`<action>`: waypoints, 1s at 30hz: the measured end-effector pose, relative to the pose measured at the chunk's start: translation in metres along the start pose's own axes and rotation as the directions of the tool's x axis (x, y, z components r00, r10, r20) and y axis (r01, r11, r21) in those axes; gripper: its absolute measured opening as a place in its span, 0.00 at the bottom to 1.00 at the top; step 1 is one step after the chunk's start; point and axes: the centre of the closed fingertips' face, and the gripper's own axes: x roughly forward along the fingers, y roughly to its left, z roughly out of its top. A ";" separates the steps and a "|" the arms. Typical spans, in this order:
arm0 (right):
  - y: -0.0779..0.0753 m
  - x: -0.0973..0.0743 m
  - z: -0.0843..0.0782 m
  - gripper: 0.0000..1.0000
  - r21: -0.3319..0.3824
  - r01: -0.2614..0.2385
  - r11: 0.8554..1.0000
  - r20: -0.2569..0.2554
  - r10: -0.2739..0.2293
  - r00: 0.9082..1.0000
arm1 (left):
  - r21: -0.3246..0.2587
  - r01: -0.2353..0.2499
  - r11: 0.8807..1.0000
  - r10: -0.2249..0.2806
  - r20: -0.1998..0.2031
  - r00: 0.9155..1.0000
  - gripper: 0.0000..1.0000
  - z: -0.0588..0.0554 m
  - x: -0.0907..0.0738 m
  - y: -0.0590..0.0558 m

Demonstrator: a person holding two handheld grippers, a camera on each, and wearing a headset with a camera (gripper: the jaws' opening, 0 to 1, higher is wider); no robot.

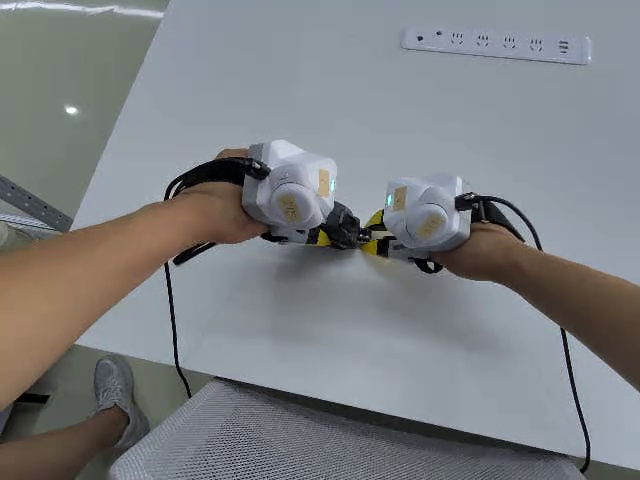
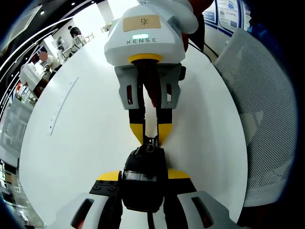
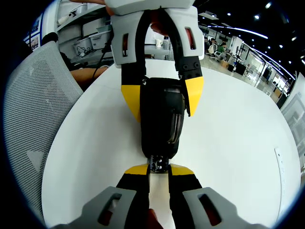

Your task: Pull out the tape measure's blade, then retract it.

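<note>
The blade looks all but fully inside the case, so this is either the very start of the pull or the very end of the retract – I can't say which. The left tool (image 2: 144,177) comes in from 9 o'clock and is clamped across the black body of the tape measure (image 3: 162,112). The right tool (image 3: 159,171) comes from 3 o'clock, its yellow tips pinched tight on the end hook (image 2: 151,141) at the mouth of the case. The two tools stand nose to nose, nearly touching.

If the pull is what's due, the hands need to draw straight apart along the 9-to-3 line, the left holding the case steady and the right not slipping off that small hook.

The tape measure is a dark, rounded case with a clear window on one flank – held low over the white bench (image 1: 300,80), near its front edge. I can't tell whether it touches the surface. A power strip (image 1: 495,43) lies well off towards 1 o'clock.
</note>
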 end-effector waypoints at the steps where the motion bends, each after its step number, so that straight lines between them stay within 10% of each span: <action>1: 0.000 -0.001 -0.001 0.10 0.005 -0.001 1.000 0.000 0.001 1.000 | 0.000 0.001 1.000 -0.001 -0.001 1.000 0.29 0.001 -0.001 0.000; 30: 0.006 -0.031 -0.029 0.10 0.074 -0.008 0.997 -0.002 0.008 1.000 | -0.010 0.021 1.000 -0.021 -0.002 1.000 0.29 0.005 -0.001 -0.001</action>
